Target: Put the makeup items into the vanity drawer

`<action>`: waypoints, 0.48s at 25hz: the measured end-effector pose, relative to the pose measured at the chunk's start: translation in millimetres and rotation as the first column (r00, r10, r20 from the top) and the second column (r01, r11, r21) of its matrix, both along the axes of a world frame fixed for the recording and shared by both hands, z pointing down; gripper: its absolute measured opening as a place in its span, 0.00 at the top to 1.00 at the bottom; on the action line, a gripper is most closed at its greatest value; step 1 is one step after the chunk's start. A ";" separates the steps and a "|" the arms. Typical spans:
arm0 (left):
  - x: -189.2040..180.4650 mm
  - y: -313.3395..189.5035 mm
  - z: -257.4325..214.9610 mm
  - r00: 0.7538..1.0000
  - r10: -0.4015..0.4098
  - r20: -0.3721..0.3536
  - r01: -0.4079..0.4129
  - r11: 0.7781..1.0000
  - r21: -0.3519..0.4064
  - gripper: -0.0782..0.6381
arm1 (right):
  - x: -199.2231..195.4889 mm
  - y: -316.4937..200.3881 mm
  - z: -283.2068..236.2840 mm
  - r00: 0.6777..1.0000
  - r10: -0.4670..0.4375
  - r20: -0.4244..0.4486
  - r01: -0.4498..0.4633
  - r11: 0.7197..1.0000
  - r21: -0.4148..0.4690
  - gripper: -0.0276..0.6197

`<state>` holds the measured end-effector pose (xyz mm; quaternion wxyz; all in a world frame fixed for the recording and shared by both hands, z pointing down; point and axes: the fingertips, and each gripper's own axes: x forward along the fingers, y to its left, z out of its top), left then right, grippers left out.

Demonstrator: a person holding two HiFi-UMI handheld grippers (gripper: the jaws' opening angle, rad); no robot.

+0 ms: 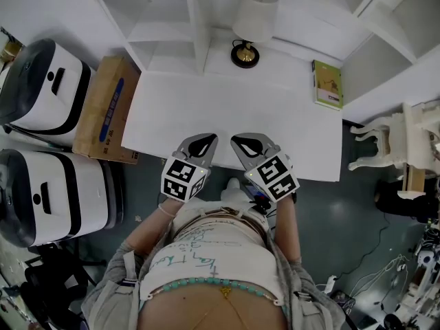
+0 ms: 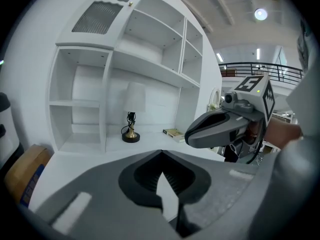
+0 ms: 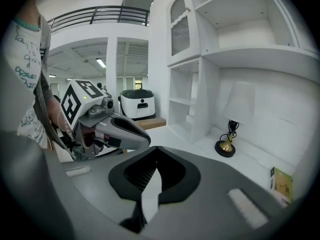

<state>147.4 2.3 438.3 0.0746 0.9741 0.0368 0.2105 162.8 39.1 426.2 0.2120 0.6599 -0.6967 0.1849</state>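
Note:
No makeup items and no drawer show in any view. The white vanity top (image 1: 227, 112) lies in front of me, bare where my grippers hang. My left gripper (image 1: 209, 140) and right gripper (image 1: 238, 141) sit side by side over its near edge, both shut with nothing between the jaws. In the left gripper view my left gripper (image 2: 161, 152) has its tips meeting, and the right gripper (image 2: 193, 132) shows beside it at the right. The right gripper view shows the right gripper (image 3: 157, 148) closed too, with the left gripper (image 3: 147, 138) at its left.
A lamp (image 1: 245, 47) stands at the back of the vanity, under open white shelves (image 1: 165, 19). A green book (image 1: 327, 83) lies at the right rear corner. A cardboard box (image 1: 106, 108) and two white appliances (image 1: 41, 88) stand at the left; a white carved stool (image 1: 399, 139) at the right.

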 end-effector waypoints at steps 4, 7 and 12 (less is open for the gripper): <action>2.6 3.3 -14.7 0.999 0.011 -0.032 -0.011 1.000 -0.007 0.89 | 0.2 -2.4 -12.3 1.000 0.012 0.008 -0.012 0.999 0.039 0.91; 3.9 5.7 -26.9 0.998 0.019 -0.058 -0.019 1.000 -0.009 0.89 | 0.1 -4.9 -22.4 1.000 0.017 0.011 -0.017 0.997 0.071 0.91; 7.5 8.6 -48.0 0.994 0.026 -0.105 -0.027 1.000 -0.006 0.89 | 1.1 -7.2 -39.9 1.000 0.026 0.007 -0.027 0.992 0.122 0.91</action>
